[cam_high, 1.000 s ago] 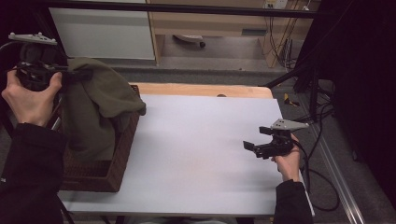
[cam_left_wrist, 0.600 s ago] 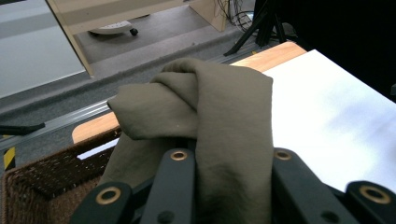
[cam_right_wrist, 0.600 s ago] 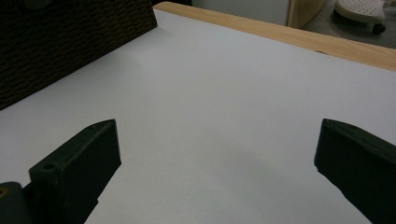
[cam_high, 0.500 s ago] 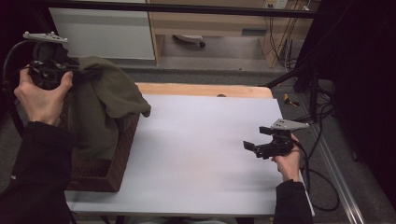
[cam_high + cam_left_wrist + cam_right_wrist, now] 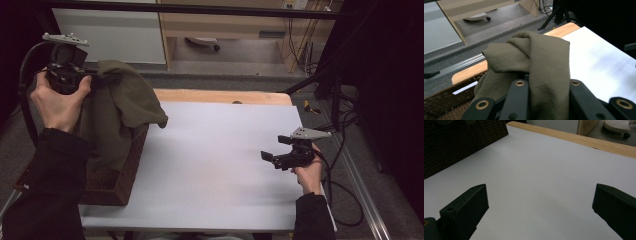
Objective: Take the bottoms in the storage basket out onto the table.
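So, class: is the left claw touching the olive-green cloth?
Touching. The left gripper view shows the left claw with its jaws closed on a fold of the olive-green cloth, fabric pinched between them.

Both black sleeves (image 5: 50, 190) are showing, each black gripper is carrying a grey three-cornered plate (image 5: 310, 133), brass-ringed screws (image 5: 520, 83) are glinting, black cables (image 5: 345, 190) are trailing.

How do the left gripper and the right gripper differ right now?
The left gripper is shut on the olive cloth; the right gripper is open and holds nothing. The left gripper is raised above the wicker basket; the right gripper sits low over the white table. Both are black and hand-held.
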`<state>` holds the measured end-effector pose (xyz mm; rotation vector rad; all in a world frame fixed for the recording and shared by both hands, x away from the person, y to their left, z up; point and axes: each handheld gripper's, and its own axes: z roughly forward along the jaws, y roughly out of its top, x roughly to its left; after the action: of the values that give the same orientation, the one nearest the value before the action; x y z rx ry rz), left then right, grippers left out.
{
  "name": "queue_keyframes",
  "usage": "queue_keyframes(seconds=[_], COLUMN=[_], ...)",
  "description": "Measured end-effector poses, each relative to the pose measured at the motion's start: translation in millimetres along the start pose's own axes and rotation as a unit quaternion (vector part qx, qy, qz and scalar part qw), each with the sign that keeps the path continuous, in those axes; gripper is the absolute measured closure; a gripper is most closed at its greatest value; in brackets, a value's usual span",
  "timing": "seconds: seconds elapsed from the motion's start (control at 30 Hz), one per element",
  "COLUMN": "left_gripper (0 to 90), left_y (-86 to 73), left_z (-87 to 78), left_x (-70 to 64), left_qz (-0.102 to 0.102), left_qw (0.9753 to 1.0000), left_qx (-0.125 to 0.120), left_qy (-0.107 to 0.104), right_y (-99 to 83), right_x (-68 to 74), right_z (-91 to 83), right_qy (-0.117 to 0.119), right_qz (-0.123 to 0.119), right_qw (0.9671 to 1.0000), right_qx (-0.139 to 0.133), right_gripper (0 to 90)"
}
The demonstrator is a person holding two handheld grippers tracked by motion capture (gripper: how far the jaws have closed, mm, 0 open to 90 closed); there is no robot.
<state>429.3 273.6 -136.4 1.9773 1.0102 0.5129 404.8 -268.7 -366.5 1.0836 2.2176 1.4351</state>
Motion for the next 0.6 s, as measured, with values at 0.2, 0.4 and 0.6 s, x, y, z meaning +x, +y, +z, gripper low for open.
queue_keyframes(seconds=[0.2,0.4,0.6], left_gripper=[79.5,79.7,79.8], left_y=[3.5,7.3,11.8], left_z=[5.2,10.6,15.8], left_x=[-6.2,-12.8,-19.0], left_qz=[0.005,0.008,0.015], left_qw=[0.9999,0.9999,0.9997], left_qx=[0.000,-0.001,0.000], left_qy=[-0.009,-0.015,-0.022], right_y=[0.0,0.1,0.2], right_x=[0.0,-0.5,-0.6], right_z=[0.0,-0.8,-1.1], right_qy=[0.000,0.000,0.000], right_qz=[0.000,-0.002,-0.002], right_qw=[1.0000,1.0000,1.0000], right_qx=[0.000,-0.002,-0.002], right_gripper=[1.2,1.2,1.2])
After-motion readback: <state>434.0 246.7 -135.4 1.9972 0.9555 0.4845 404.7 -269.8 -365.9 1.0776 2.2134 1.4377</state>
